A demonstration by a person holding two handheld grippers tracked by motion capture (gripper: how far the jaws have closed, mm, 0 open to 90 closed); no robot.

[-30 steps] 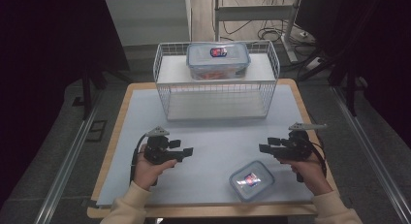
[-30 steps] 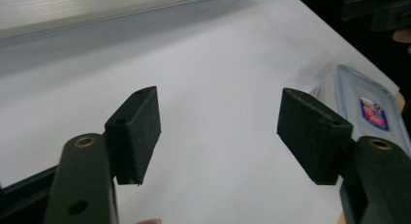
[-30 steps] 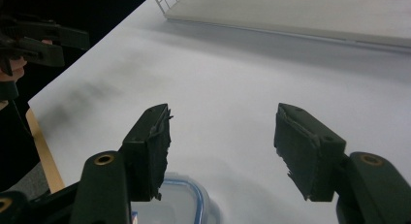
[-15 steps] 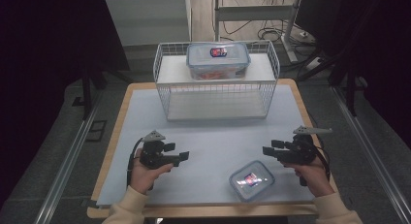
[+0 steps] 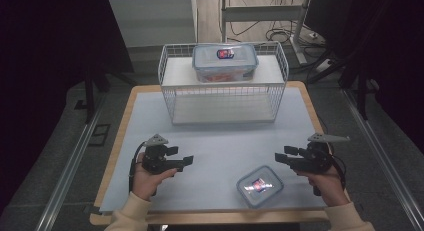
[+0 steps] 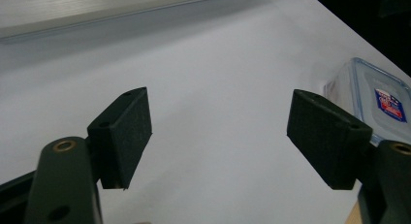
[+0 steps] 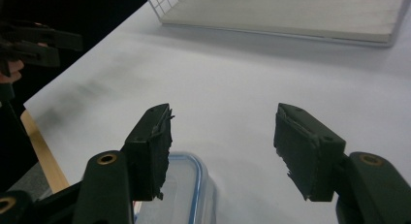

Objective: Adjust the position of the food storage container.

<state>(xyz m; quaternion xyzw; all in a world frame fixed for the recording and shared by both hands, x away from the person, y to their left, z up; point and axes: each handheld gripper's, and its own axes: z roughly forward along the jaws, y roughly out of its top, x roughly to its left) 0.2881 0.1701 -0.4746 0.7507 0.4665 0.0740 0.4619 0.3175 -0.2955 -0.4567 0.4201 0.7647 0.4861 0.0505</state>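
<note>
A small clear container [image 5: 259,185] with a blue-rimmed lid and a red label lies near the table's front edge, between my two hands. My left gripper [image 5: 179,156] points right toward it, and its jaws have just been opening, with nothing between them. In the left gripper view [image 6: 218,136] the container [image 6: 373,100] sits beyond the right pad. My right gripper [image 5: 284,154] points left and stands open and empty, above and right of the container. The right gripper view [image 7: 223,146] has the container's lid [image 7: 179,195] just under the left pad.
A white wire basket shelf [image 5: 223,98] stands at the back of the pale mat [image 5: 220,141], with a larger clear lidded container [image 5: 225,62] on top of it. In the right gripper view the shelf [image 7: 291,10] is ahead, and the other gripper [image 7: 34,40] is at the far left.
Both hands have drifted slightly toward the table's front edge. The left gripper's jaws stand a little wider. Neither container has moved.
</note>
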